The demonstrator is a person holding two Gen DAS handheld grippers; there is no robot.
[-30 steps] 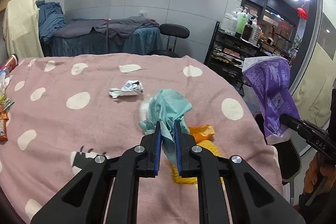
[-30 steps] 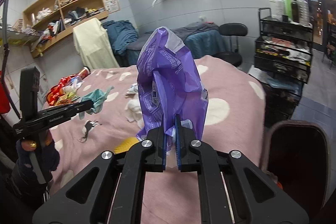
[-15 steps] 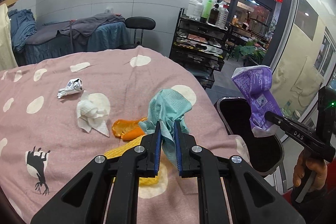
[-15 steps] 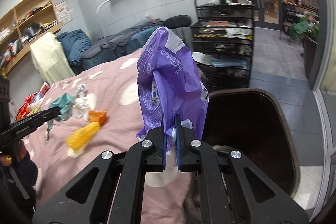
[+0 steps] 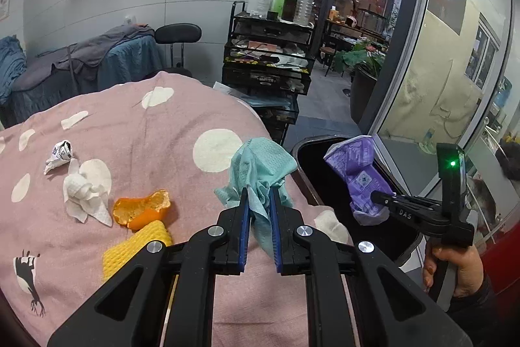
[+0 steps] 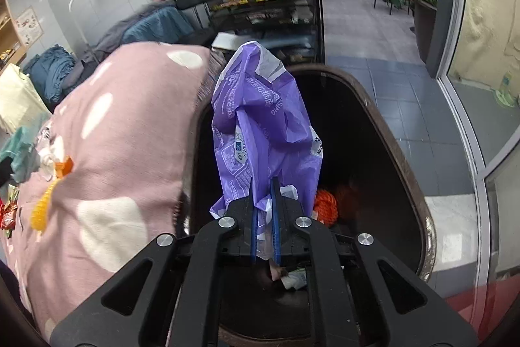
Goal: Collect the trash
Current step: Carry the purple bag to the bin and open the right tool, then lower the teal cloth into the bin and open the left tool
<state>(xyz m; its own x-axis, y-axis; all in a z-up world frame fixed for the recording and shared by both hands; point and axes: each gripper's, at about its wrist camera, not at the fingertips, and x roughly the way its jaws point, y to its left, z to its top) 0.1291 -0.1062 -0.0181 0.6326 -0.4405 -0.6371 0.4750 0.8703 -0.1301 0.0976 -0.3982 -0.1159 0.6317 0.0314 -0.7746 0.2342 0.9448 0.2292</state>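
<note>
The left gripper [image 5: 259, 200] pinches a crumpled teal cloth [image 5: 260, 171]. The cloth looks soft and bumpy, and it sticks up and away from the fingers, above the near right edge of the pink spotted blanket [image 5: 136, 126].

The right gripper [image 6: 263, 184] pinches a wrinkled purple plastic bag [image 6: 263, 126] with white writing. A moment ago the bag was above the blanket. Now it hangs over the open dark trash bin [image 6: 399, 152], which sits just right of the blanket. The teal cloth has come closer to the bin too.

The bag's long side runs up from the fingers, toward the far end of the bin. An orange clump [image 6: 325, 204] lies inside the bin. An orange peel [image 5: 143, 208], a yellow sponge [image 5: 133, 249] and white tissue [image 5: 86, 194] lie on the blanket, left of the cloth.
</note>
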